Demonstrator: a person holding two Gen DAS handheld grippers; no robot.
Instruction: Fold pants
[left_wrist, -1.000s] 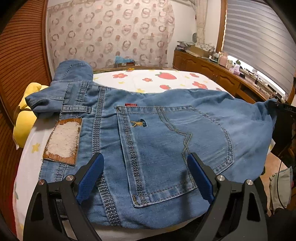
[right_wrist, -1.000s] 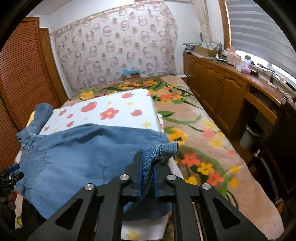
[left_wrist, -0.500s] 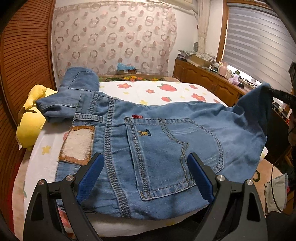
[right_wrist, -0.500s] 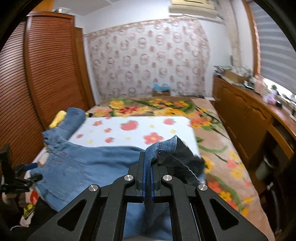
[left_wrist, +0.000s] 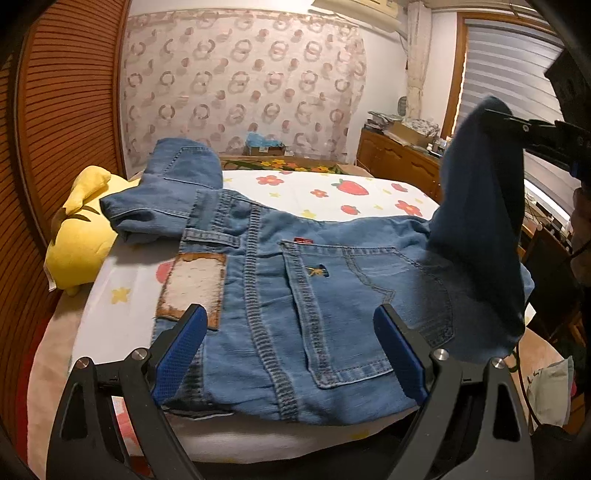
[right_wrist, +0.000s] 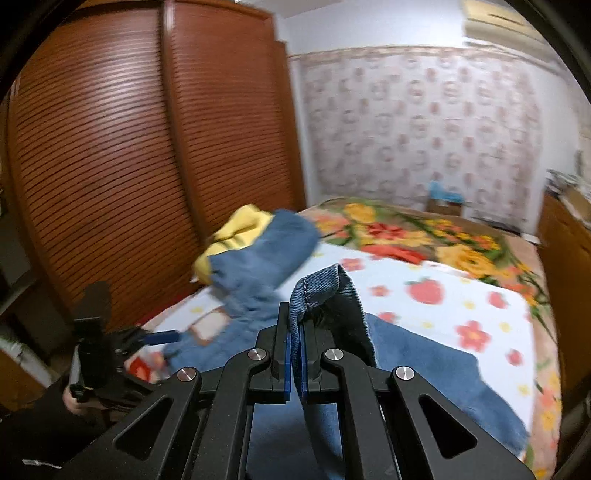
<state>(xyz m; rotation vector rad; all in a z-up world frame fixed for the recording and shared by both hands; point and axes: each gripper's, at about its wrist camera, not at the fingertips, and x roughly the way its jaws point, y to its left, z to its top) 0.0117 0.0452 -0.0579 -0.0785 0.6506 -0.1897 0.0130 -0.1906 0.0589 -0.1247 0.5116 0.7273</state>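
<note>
Blue denim pants (left_wrist: 332, 295) lie spread on a white flower-print sheet (left_wrist: 317, 188), seat side up, with a back pocket and a tan patch showing. My left gripper (left_wrist: 291, 332) hovers open over their near edge, nothing between its blue pads. At the right, my right gripper (left_wrist: 517, 127) holds one corner of the pants lifted high, the cloth hanging dark below it. In the right wrist view the right gripper (right_wrist: 295, 325) is shut on that denim hem (right_wrist: 317, 291), and the left gripper (right_wrist: 159, 336) shows at the left. A folded leg (right_wrist: 266, 251) rests far left.
A yellow plush toy (left_wrist: 79, 236) lies at the left edge of the bed beside a brown slatted wardrobe (right_wrist: 147, 166). A floral blanket (right_wrist: 424, 232) covers the far bed. A wooden cabinet (left_wrist: 399, 162) with clutter stands at the right under a blinded window.
My right gripper has swung up and leftward, lifting the denim corner off the bed and turning toward the wardrobe. The left gripper has drawn back slightly and stayed open.
</note>
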